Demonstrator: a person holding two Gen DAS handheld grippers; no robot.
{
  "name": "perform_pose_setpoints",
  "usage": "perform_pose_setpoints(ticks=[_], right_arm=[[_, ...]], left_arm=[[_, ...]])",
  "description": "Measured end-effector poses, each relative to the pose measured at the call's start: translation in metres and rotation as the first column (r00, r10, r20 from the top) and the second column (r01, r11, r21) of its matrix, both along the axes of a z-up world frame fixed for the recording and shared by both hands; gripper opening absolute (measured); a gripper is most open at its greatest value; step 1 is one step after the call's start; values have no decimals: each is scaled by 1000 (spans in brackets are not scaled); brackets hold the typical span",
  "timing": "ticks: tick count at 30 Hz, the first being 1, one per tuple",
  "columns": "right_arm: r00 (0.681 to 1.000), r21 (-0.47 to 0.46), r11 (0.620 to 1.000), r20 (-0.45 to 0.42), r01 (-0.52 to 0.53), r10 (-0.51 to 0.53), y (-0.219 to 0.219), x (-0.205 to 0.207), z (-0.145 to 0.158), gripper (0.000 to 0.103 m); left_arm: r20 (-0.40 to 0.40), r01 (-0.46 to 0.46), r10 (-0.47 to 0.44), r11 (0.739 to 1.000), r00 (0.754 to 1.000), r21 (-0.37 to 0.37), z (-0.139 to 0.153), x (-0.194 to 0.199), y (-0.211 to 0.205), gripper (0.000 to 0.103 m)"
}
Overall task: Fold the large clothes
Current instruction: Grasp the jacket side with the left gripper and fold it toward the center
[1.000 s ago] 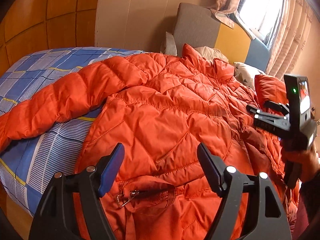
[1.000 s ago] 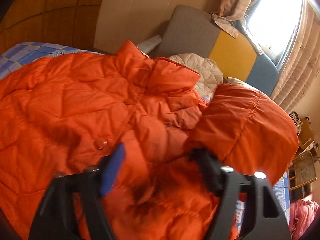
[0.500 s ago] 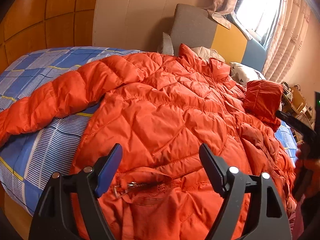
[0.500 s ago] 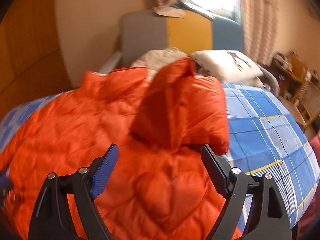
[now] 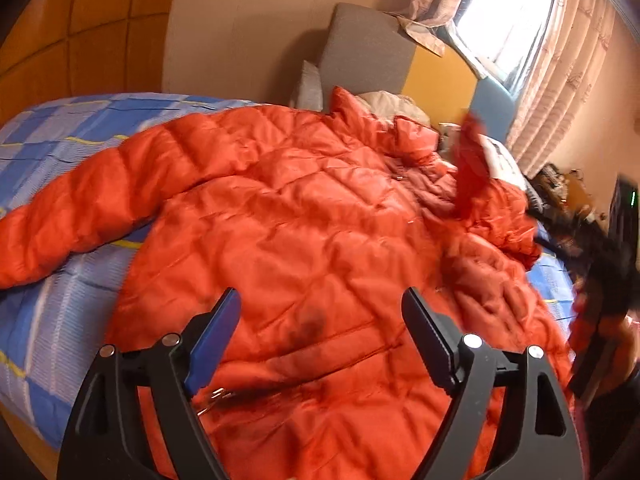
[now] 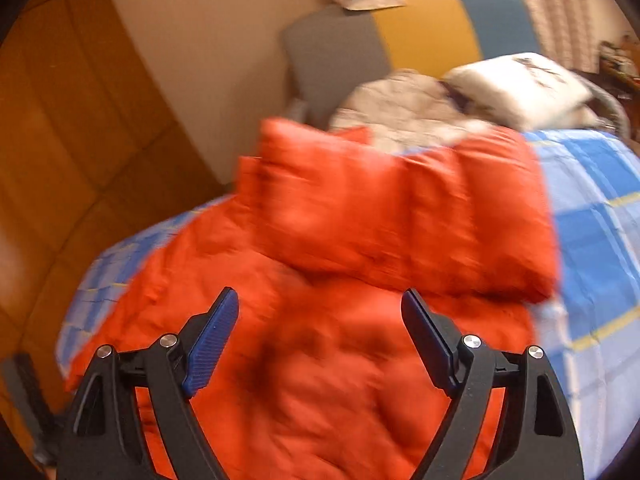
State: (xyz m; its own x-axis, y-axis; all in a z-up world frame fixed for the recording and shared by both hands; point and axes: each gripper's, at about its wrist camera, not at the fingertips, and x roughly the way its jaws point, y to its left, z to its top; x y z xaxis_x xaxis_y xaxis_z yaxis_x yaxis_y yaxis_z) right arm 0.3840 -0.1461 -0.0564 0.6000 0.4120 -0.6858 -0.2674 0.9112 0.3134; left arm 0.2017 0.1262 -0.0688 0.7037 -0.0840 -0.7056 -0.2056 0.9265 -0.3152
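An orange quilted jacket [image 5: 312, 216] lies spread on the bed, its left sleeve [image 5: 100, 208] stretched out to the left. My left gripper [image 5: 320, 300] hovers over the hem by the pocket zip [image 5: 216, 396]; its jaws are opening and hold nothing. In the right wrist view the other sleeve [image 6: 400, 216] lies folded across the jacket's [image 6: 320, 380] body. My right gripper [image 6: 319, 300] stands open just above the fabric, apart from that sleeve. Both views are blurred.
The bed has a blue checked cover [image 5: 52, 320] and a grey, yellow and blue headboard [image 5: 372, 52]. Pillows [image 6: 516, 80] and a beige quilted item [image 6: 404, 112] lie at its head. A curtained window [image 5: 520, 20] is at the right. A person's hand [image 5: 624, 332] blurs at the right edge.
The right gripper swung right and rolled, drawing back from the sleeve, which now lies across the jacket. The left gripper shifted slightly over the hem and its jaws spread a little.
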Motion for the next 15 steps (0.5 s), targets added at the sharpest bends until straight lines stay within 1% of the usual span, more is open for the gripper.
perform_pose_setpoints(ticks=[2, 3, 6, 8, 11, 12, 13, 15], right_arm=[[999, -69, 997, -10, 42, -42, -13, -8, -7, 83], [998, -85, 995, -14, 54, -56, -20, -12, -10, 83], [994, -183, 978, -38, 95, -104, -33, -16, -23, 83], [992, -222, 969, -41, 107, -119, -38, -15, -31, 83], [989, -256, 959, -48, 120, -137, -42, -8, -41, 83], [990, -265, 957, -47, 117, -134, -40, -7, -43, 83], [990, -272, 955, -43, 117, -133, -38, -7, -45, 83], [989, -293, 948, -43, 121, -139, -35, -4, -48, 83]], left_arm=[[6, 22, -22, 999, 1000, -35, 2, 15, -5, 81], [4, 38, -38, 998, 999, -53, 2, 25, -8, 81], [-18, 62, -64, 993, 998, -98, -2, 55, -16, 75], [-28, 84, -88, 990, 996, -110, -4, 78, -23, 69], [-46, 110, -117, 985, 992, -134, -8, 112, -35, 64], [-46, 123, -131, 982, 990, -145, -9, 123, -39, 64], [-52, 123, -131, 983, 990, -139, -10, 134, -43, 64], [-58, 141, -151, 979, 987, -150, -14, 153, -49, 60]])
